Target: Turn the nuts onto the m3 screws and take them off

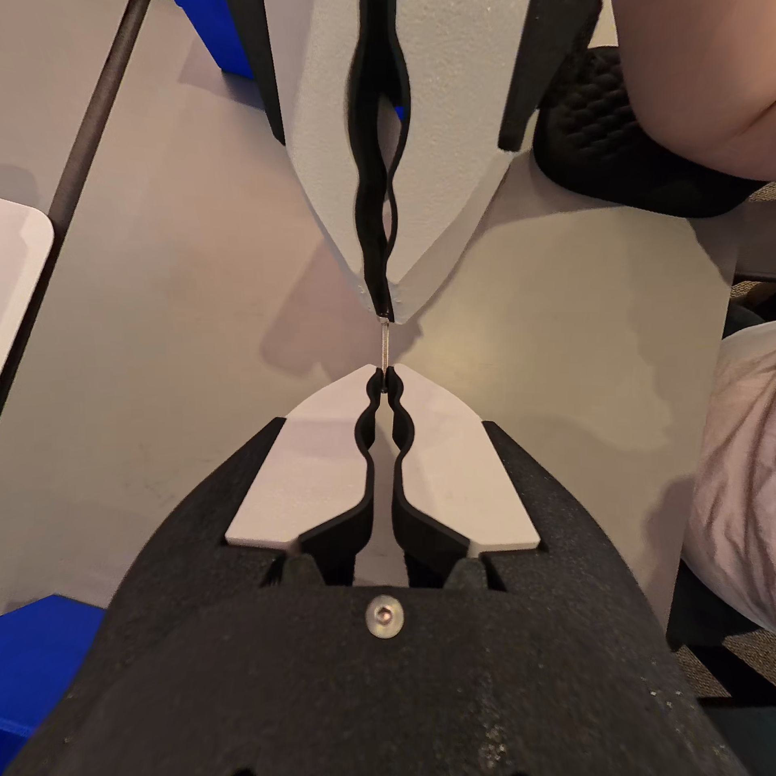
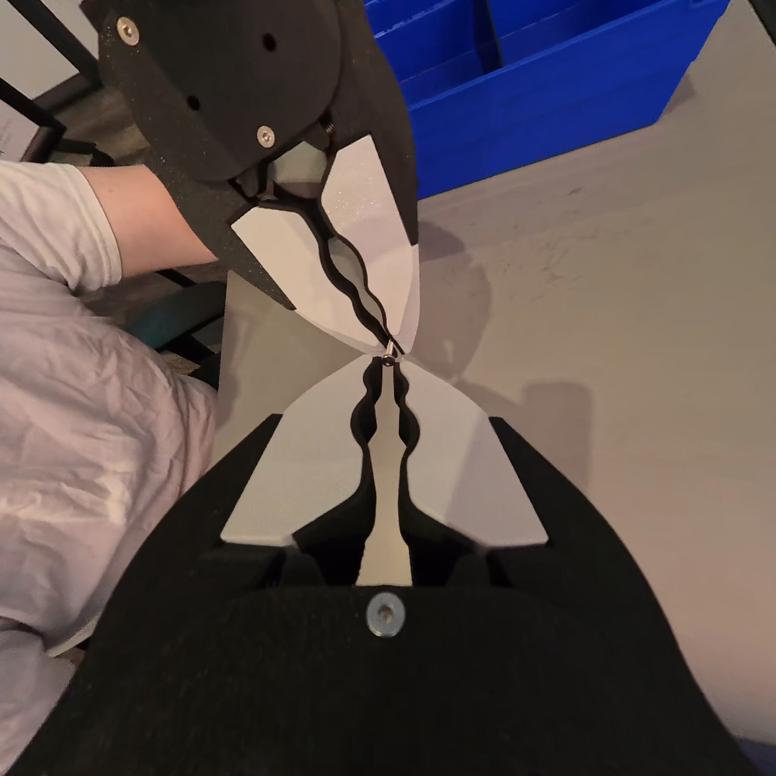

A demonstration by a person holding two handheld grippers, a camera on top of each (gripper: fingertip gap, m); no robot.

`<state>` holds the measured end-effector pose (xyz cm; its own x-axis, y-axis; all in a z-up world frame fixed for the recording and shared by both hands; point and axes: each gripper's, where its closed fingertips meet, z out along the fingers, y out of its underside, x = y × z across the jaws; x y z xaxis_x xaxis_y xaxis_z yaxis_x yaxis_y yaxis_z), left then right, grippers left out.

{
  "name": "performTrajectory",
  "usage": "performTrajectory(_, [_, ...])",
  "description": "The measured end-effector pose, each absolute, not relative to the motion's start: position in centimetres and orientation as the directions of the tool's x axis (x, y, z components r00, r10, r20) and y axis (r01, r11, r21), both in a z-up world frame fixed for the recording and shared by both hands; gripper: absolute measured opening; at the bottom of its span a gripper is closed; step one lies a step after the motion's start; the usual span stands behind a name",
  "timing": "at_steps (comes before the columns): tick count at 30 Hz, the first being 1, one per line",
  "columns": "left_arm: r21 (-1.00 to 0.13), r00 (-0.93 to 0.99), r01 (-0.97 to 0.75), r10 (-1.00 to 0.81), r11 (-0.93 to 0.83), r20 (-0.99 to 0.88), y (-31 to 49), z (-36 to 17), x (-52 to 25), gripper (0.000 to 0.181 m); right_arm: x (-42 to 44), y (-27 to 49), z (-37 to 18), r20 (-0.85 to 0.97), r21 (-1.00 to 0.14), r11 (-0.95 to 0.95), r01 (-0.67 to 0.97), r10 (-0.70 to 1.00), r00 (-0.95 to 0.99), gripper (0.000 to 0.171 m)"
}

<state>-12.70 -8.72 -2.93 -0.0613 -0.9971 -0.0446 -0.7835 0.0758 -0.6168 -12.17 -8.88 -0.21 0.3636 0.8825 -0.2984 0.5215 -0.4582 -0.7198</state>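
Observation:
A thin silver M3 screw (image 1: 385, 346) hangs in the air between my two grippers, above the grey table (image 1: 168, 336). In the left wrist view, my left gripper (image 1: 385, 377) is shut on the screw's near end, where a small dark piece that looks like the nut (image 1: 385, 383) sits between the tips. My right gripper (image 1: 384, 315) comes from the top and is shut on the far end. In the right wrist view, my right gripper (image 2: 388, 364) pinches the round screw head (image 2: 388, 358). The short shaft (image 2: 391, 347) runs into the left gripper's tips (image 2: 392, 339).
A blue bin (image 2: 546, 105) stands at the back of the table, and blue bin corners show in the left wrist view (image 1: 38, 672). A white tray corner (image 1: 21, 260) lies at the left. A person's arm (image 2: 159, 226), pale clothing (image 1: 739, 462) and a black chair (image 1: 609, 147) are at the table's edge.

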Motion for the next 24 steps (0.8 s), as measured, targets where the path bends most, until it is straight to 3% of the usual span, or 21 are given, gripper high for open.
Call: performTrajectory(24, [-0.650,-0.067,-0.754,-0.996,0.089,-0.059,-8.63,-2.40,-12.46,0.002,-11.88,-8.86,0.31,-0.232,-0.735,-0.413,0.537,0.898,0.374,0.005])
